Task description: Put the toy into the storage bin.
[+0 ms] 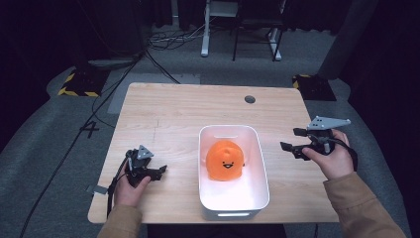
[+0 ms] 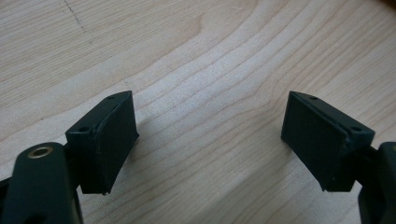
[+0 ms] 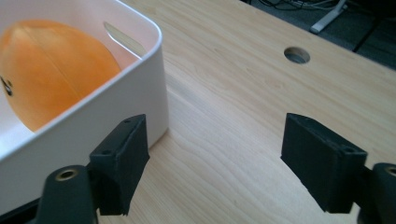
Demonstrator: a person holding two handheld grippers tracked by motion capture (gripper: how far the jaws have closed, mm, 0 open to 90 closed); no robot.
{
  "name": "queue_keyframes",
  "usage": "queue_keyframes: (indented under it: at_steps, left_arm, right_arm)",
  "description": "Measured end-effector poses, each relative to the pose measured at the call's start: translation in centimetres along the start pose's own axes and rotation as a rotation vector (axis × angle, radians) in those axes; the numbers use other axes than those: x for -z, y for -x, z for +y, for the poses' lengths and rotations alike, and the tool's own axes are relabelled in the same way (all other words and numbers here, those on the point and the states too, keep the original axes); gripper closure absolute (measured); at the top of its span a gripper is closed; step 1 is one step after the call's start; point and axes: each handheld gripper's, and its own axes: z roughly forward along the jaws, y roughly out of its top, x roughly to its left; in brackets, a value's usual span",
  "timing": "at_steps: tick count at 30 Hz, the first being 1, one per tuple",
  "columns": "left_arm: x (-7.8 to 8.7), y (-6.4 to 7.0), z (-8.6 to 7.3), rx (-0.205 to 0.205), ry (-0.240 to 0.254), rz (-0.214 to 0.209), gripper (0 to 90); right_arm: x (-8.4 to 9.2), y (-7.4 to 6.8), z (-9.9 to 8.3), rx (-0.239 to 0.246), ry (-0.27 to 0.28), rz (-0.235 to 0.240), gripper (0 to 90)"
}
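Observation:
An orange round plush toy [image 1: 225, 159] with a small smiling face lies inside a white plastic bin [image 1: 233, 210] at the table's middle front. In the right gripper view the toy [image 3: 51, 70] sits behind the bin's near wall [image 3: 93, 116]. My right gripper [image 1: 291, 139] hovers just right of the bin, open, with nothing between its jaws [image 3: 215, 154]. My left gripper [image 1: 161, 171] rests low over the bare wood to the left of the bin, also open and empty [image 2: 210, 135].
The light wooden table [image 1: 163, 114] has a round cable hole [image 1: 250, 99] near its far edge, also in the right gripper view [image 3: 297, 55]. Beyond the table, cables, stand legs and yellow-black striped bases sit on the grey floor.

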Motion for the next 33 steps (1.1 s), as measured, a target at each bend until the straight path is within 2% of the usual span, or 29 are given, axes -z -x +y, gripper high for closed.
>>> queue_keyframes:
  at_steps: [6,7,8,13,20,28,30,32,33]
  left_arm:
    - [0.0,0.0,0.0,0.000,0.001,0.000,18.5]
    - [0.0,0.0,0.0,0.000,0.001,0.000,18.5]
    - [0.0,0.0,0.0,0.000,-0.001,0.003,18.5]
    - [0.0,0.0,0.0,0.000,0.000,0.001,18.5]
    - [0.0,0.0,0.0,0.000,-0.002,0.000,18.5]
    - [0.0,0.0,0.0,-0.001,-0.001,0.000,18.5]
    - [0.0,0.0,0.0,-0.001,-0.001,0.003,18.5]
    - [0.0,0.0,0.0,-0.001,0.001,0.006,18.5]
    - [0.0,0.0,0.0,-0.001,0.001,0.006,18.5]
  right_arm:
    - [-0.8,1.4,-3.2,-0.035,-0.027,-0.012,21.5]
    - [-0.8,1.4,-3.2,-0.035,-0.027,-0.012,21.5]
    - [-1.3,1.7,-4.4,-0.056,-0.027,-0.008,20.0]
    - [-2.5,2.7,-7.2,-0.088,-0.050,-0.011,20.2]
    - [-4.5,3.9,-10.7,-0.114,-0.071,-0.009,21.6]
    - [-5.8,4.3,-12.8,-0.075,-0.053,-0.020,22.0]
    - [-6.3,4.3,-13.3,-0.075,-0.055,-0.019,21.7]
    - [-6.8,4.3,-13.9,-0.101,-0.057,-0.012,20.5]
    - [-6.8,4.3,-14.0,-0.083,-0.054,-0.024,20.4]
